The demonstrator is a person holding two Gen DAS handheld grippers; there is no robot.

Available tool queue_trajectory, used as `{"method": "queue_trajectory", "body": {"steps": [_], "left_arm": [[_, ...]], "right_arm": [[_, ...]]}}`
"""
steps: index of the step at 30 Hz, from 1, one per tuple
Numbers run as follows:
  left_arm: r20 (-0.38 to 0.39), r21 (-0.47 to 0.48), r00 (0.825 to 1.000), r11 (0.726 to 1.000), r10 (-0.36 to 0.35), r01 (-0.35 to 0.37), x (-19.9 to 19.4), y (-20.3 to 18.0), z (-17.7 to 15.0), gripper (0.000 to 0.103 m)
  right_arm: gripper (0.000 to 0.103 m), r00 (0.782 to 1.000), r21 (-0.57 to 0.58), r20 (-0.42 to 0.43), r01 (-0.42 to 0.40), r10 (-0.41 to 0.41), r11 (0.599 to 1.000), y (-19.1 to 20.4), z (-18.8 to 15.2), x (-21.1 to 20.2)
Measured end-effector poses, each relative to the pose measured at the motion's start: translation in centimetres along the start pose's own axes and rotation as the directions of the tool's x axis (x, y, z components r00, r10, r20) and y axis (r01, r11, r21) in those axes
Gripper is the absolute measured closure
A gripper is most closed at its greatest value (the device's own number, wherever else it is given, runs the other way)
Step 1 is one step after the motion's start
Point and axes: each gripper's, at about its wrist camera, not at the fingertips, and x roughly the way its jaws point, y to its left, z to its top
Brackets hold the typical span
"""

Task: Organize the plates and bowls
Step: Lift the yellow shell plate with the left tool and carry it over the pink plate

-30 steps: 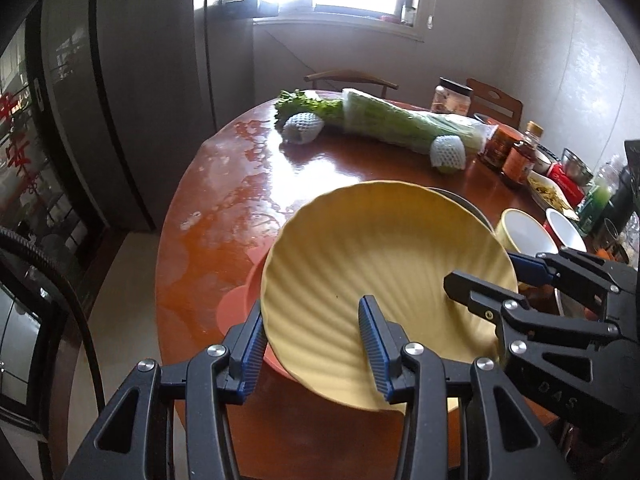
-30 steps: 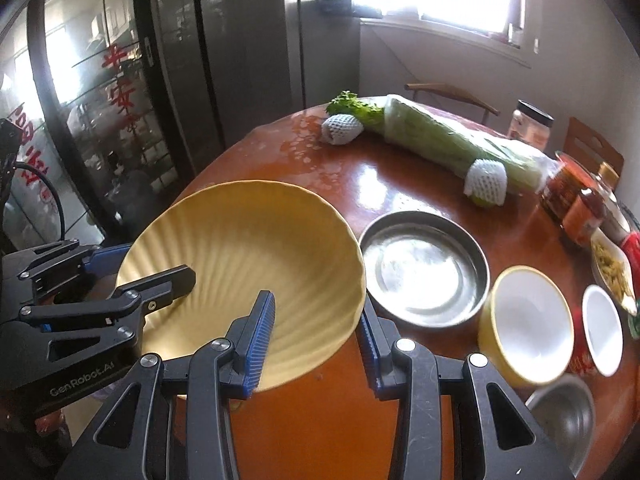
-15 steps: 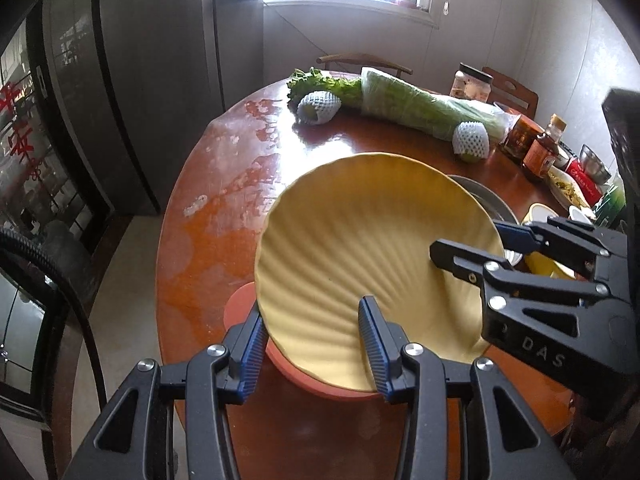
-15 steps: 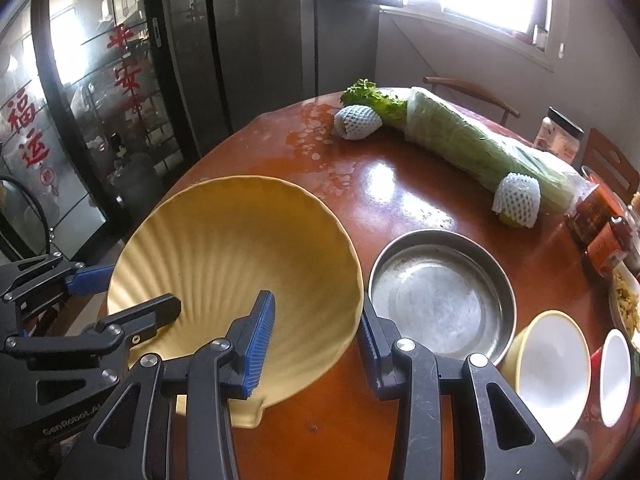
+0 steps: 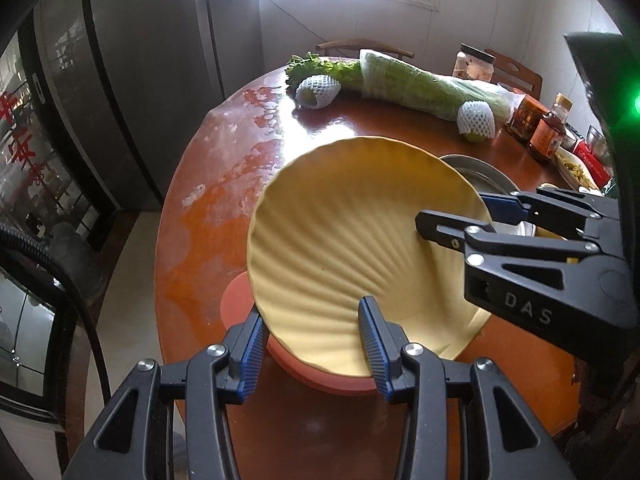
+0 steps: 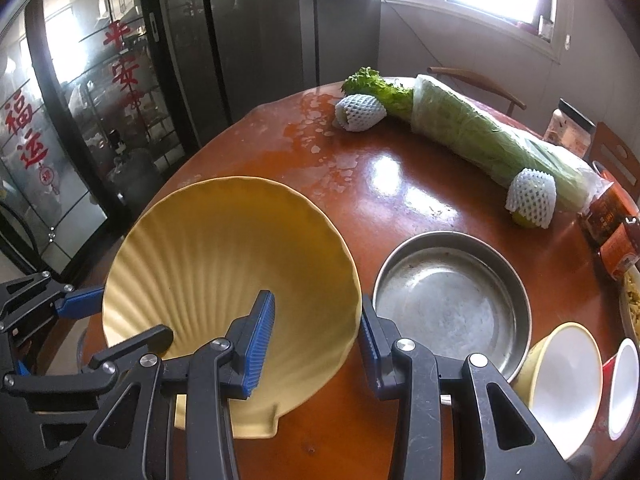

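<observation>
Now you have the yellow shell-shaped plate [image 5: 360,256] pinched at opposite sides: the left gripper [image 5: 312,344] straddles its near-left rim and the right gripper [image 6: 316,336] its right rim, each set of jaws only partly open and closed onto the edge, one pad inside the dish and one outside. The plate hangs tilted over the orange-pink plate [image 5: 240,304] on the round wooden table [image 5: 224,184], near its front edge, apparently just touching or a hair above it; I can't tell which. To seat it well, level the plate first, centre it over the orange-pink rim, lower both hands together, and let go only once it rests flat. Mind the steel pan [image 6: 448,304] just to the right, and the yellow bowl [image 6: 560,376] beyond it. Readable writing: "DAS" on the right gripper's body in the left wrist view, and red Chinese characters on the glass door [image 6: 72,128], reading 平安 and 福运. The jar and bottle labels are too small to read.
</observation>
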Motion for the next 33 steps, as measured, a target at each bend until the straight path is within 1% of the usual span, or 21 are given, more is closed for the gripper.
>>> {"method": "queue_trajectory", "body": {"steps": [8, 11, 13, 15, 21, 26, 30, 31, 33], "left_arm": [[0.005, 0.001, 1.0, 1.0, -0.009, 0.009, -0.7, 0.4, -0.2, 0.058], [0.015, 0.015, 1.0, 1.0, -0.012, 0.012, -1.1, 0.2, -0.3, 0.058], [0.004, 0.012, 1.0, 1.0, -0.014, 0.014, -0.9, 0.3, -0.4, 0.058], [-0.003, 0.01, 1.0, 1.0, -0.018, 0.018, -0.8, 0.4, -0.5, 0.058], [-0.011, -0.008, 1.0, 1.0, -0.008, 0.008, -0.3, 1.0, -0.6, 0.057], [-0.012, -0.008, 1.0, 1.0, 0.0, 0.0, 0.0, 1.2, -0.5, 0.057], [-0.018, 0.007, 1.0, 1.0, 0.019, -0.018, 0.5, 0.8, -0.5, 0.054], [-0.017, 0.009, 1.0, 1.0, 0.023, -0.023, 0.5, 0.8, -0.5, 0.051], [-0.001, 0.014, 1.0, 1.0, 0.026, -0.026, 0.3, 0.8, -0.4, 0.049]], "right_arm": [[0.061, 1.0, -0.009, 0.0, 0.004, -0.004, 1.0, 0.3, 0.3, 0.1], [0.061, 0.999, -0.043, -0.009, 0.04, -0.04, 0.998, 0.9, 0.4, 0.5], [0.061, 0.998, -0.053, -0.017, 0.052, -0.053, 0.997, 1.1, 0.4, 0.9], [0.061, 0.998, -0.049, -0.03, 0.046, -0.047, 0.998, 1.1, 0.3, 1.3], [0.061, 0.998, -0.079, -0.023, 0.05, -0.052, 0.996, 1.9, 0.2, 1.5], [0.061, 0.998, -0.081, -0.036, 0.051, -0.054, 0.995, 2.0, 0.1, 1.8], [0.061, 0.998, -0.075, -0.04, 0.053, -0.056, 0.996, 2.0, 0.0, 1.8], [0.061, 0.998, -0.073, -0.04, 0.053, -0.056, 0.996, 1.9, -0.1, 1.8], [0.061, 0.998, -0.069, -0.038, 0.051, -0.053, 0.996, 1.9, -0.2, 1.6]]}}
